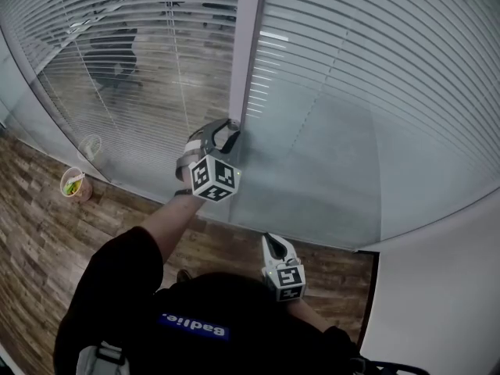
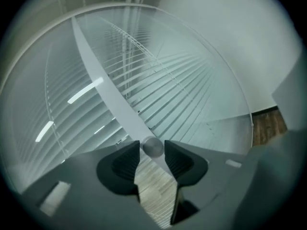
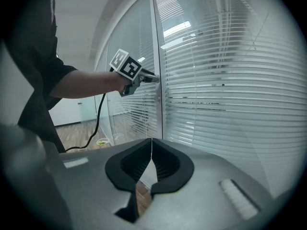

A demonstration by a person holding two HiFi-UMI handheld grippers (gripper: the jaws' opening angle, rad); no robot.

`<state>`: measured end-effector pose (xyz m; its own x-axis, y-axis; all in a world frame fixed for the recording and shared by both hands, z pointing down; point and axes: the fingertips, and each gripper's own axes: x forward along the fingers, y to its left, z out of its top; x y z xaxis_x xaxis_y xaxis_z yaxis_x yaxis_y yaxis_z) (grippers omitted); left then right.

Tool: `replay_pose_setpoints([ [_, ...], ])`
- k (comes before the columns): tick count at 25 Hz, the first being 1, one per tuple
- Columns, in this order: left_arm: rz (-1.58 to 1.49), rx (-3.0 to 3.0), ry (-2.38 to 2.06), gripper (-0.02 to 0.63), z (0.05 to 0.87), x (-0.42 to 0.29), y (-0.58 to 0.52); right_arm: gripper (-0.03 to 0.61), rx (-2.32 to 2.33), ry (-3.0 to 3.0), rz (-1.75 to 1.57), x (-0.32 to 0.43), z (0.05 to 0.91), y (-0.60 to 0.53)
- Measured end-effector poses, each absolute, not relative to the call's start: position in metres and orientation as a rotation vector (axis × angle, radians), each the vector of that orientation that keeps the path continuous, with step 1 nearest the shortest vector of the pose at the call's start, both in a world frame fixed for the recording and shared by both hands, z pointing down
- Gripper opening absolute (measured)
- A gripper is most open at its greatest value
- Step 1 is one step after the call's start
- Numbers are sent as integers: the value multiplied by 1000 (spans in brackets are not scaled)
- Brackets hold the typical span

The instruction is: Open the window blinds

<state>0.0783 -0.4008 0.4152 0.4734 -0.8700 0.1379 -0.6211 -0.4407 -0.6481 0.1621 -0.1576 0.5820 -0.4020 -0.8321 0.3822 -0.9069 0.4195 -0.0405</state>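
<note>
A small round metal knob (image 2: pixel 153 146) sits on the grey upright frame post (image 1: pixel 248 45) between two glass panes with white slatted blinds (image 1: pixel 351 92) behind them. My left gripper (image 1: pixel 230 131) is held up to the post. The knob lies between its jaws with a thin gap on one side, so the gripper (image 2: pixel 153 150) is open around it. The slats left of the post let the room behind show through. My right gripper (image 1: pixel 271 241) hangs low near the person's body, shut with nothing in it (image 3: pixel 151 140). From the right gripper view the left gripper (image 3: pixel 154 78) shows at the post.
A paper bowl with food (image 1: pixel 75 184) stands on the wooden floor by the left pane. A white wall (image 1: pixel 437 287) closes off the right side. A black cable (image 3: pixel 98 123) hangs from the left arm.
</note>
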Motion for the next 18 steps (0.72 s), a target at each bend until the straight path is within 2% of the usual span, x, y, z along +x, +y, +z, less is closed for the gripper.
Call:
replay_pose_setpoints([
  [4, -708, -2060, 1172, 153, 417, 82, -400, 6, 1503, -2367, 360, 162, 585, -156],
  [7, -733, -2018, 1158, 114, 417, 82, -399, 3, 1510, -2361, 360, 162, 584, -154],
  [18, -585, -2310, 1269, 121, 415, 79, -402, 3, 1512, -2356, 359, 166, 583, -149],
])
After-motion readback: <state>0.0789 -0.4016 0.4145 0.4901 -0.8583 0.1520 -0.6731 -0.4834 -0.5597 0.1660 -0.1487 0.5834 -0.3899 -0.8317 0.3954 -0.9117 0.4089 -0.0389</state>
